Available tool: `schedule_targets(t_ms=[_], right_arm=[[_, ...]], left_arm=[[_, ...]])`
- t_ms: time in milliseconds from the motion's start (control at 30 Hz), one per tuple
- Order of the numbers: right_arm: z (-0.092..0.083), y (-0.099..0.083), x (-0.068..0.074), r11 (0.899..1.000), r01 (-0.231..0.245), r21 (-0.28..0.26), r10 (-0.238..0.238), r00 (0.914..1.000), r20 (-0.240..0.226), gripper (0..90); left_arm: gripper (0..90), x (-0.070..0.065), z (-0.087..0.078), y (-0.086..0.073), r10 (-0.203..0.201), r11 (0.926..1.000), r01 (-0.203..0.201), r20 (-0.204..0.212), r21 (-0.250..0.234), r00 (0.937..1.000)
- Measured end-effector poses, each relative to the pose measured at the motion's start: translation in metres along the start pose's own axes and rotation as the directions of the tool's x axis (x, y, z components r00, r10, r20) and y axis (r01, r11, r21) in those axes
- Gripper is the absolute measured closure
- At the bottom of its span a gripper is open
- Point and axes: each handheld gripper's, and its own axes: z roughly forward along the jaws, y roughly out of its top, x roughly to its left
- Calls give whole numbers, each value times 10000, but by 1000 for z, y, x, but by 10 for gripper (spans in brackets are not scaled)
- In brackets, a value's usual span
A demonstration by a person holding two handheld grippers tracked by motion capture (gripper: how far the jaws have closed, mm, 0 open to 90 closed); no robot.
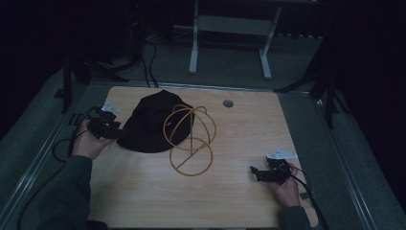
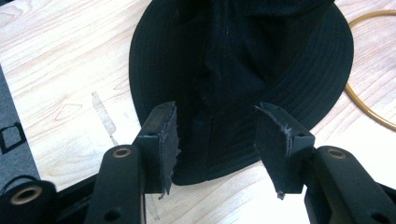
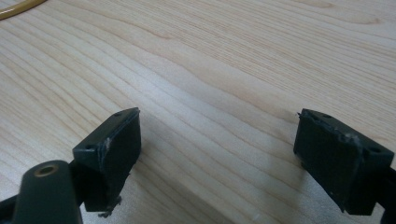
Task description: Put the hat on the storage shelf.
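On pale woodgrain table (image 1: 143, 191), L gripper (image 2: 217, 140) jaws part-open astride soft black ribbed hat (image 2: 243, 70) brim, unpinched; R gripper (image 3: 219, 154) jaws wide, empty.

Black bucket hat (image 1: 146, 125), soft fabric w/ stitched brim, lies slumped on the wooden table, left of centre. Crown creased & caved in. Its far-right edge touches a gold wire stand (image 1: 190, 139), partly tucked under the wire loops. Brim edge faces the table's left side.
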Motion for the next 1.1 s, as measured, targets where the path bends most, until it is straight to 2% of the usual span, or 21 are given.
schedule_targets(t_ms=[500,600,767,867,1033,1100], right_arm=[[0,0,0,10000,-4,0,4,10000,1,148],[0,0,0,10000,-1,-2,1,10000,0,148],[0,0,0,10000,-10,4,10,10000,0,148],[0,0,0,10000,-11,4,11,10000,0,148],[0,0,0,10000,-9,5,9,10000,1,148],[0,0,0,10000,-7,3,7,10000,1,148]], left_arm=[[502,6,8,20,517,9945,-519,38,906,9987],[504,7,11,26,767,9885,-776,119,1300,9970],[508,9,13,32,898,9832,-912,157,1580,9958],[520,10,15,37,1004,9775,-1007,111,1853,9949],[540,10,16,42,945,9777,-958,158,1871,9954],[555,10,18,44,991,9755,-1004,168,1956,9949]])
